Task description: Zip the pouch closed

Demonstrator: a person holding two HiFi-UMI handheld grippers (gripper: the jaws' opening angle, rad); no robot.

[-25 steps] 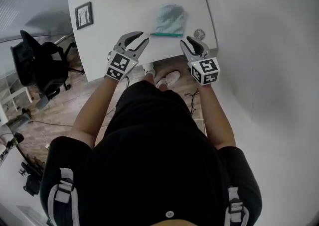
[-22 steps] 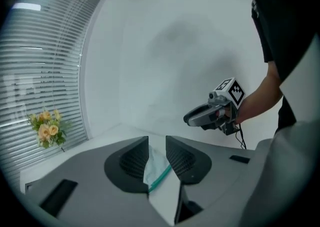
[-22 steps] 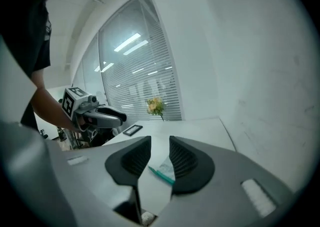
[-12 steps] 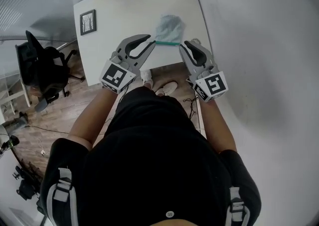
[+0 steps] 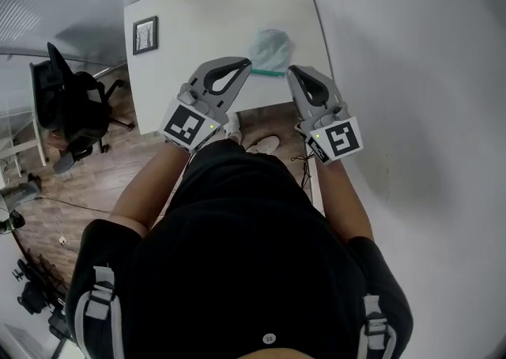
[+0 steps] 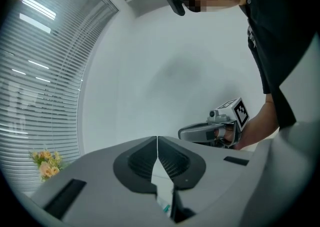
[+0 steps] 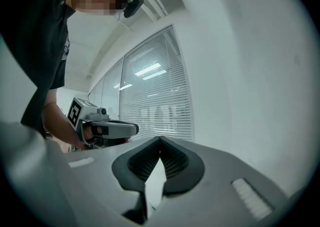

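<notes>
Grippers first: my left gripper (image 5: 243,69) and right gripper (image 5: 293,73) have just closed on nothing and risen level. Beyond them the pouch (image 5: 270,47) lies untouched on the table (image 5: 198,25), teal zipper edge (image 5: 269,73) toward me; zipping hasn't started, I judge.

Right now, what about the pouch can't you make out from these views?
Zipper open or shut: the pouch and its teal zipper are too small in the head view.
Left gripper view: the fingers of the shut left gripper hide all but a teal sliver.
Right gripper view: the fingers of the shut right gripper block the pouch.
</notes>
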